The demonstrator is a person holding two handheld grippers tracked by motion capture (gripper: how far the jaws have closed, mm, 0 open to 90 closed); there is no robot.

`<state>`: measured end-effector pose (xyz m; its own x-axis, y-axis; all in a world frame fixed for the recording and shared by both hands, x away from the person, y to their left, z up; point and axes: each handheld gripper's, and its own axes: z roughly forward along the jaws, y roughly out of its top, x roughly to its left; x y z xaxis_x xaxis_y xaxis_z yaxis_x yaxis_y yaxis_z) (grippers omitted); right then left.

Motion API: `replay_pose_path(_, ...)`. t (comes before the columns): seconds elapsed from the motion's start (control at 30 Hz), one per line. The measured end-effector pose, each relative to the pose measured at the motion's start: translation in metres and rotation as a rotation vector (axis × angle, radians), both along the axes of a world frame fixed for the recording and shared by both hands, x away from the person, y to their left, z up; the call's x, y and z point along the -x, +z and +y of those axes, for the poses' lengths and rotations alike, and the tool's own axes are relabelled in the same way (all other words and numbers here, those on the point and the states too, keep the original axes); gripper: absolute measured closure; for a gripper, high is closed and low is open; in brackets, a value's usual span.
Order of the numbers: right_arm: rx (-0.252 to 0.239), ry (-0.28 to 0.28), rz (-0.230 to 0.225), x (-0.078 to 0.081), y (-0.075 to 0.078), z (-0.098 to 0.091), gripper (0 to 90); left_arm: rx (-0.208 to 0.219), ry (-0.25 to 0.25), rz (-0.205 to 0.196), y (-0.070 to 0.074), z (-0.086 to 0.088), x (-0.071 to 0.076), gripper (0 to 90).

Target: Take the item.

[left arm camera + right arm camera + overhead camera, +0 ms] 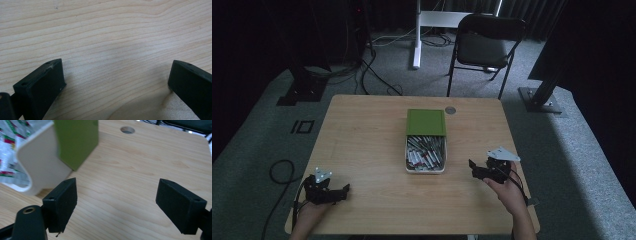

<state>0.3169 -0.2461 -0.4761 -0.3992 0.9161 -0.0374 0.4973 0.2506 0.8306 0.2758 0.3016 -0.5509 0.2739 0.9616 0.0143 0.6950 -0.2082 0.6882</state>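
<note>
High view, lower left of the frame: the left hand (pixel 309 212) enters from the bottom edge and holds the left gripper (pixel 343 190) low over the wooden table (pixel 362 130), near its front left corner, the jaws pointing toward frame right. In the left gripper view the two black jaws stand wide apart with bare wood grain between them; nothing is held.

Centre of the frame: a white box (pixel 425 170) lies on the table, packed with small white-and-red items too small to identify. A green lid (pixel 426 122) covers its far half. Beyond the lid, a round hole (pixel 450 110) sits near the table's far edge.

Lower right of the frame: the right hand (pixel 507 190) reaches up from the bottom edge, forearm angled inward, holding the right gripper (pixel 472 167) just right of the box, jaws pointing toward it. In the right gripper view its jaws are spread wide and empty, the box corner just beyond the left-hand jaw, apart from it.

A black folding chair (pixel 484 45) stands on the carpet behind the table.
</note>
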Motion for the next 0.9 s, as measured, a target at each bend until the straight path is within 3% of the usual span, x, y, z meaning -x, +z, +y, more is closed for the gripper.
replay_pose_path(0.53, -0.025, 0.098, -0.047, -0.002, 0.025, 0.036, 17.4, -0.001, 0.000, 0.000, 0.000, 0.000, 0.000, 1.4)
replay_pose_path(0.9, -0.028, 0.179, -0.062, -0.004, 0.031, 0.068, 17.5, 0.000, 0.000, 0.000, 0.000, 0.000, 0.000, 1.4)
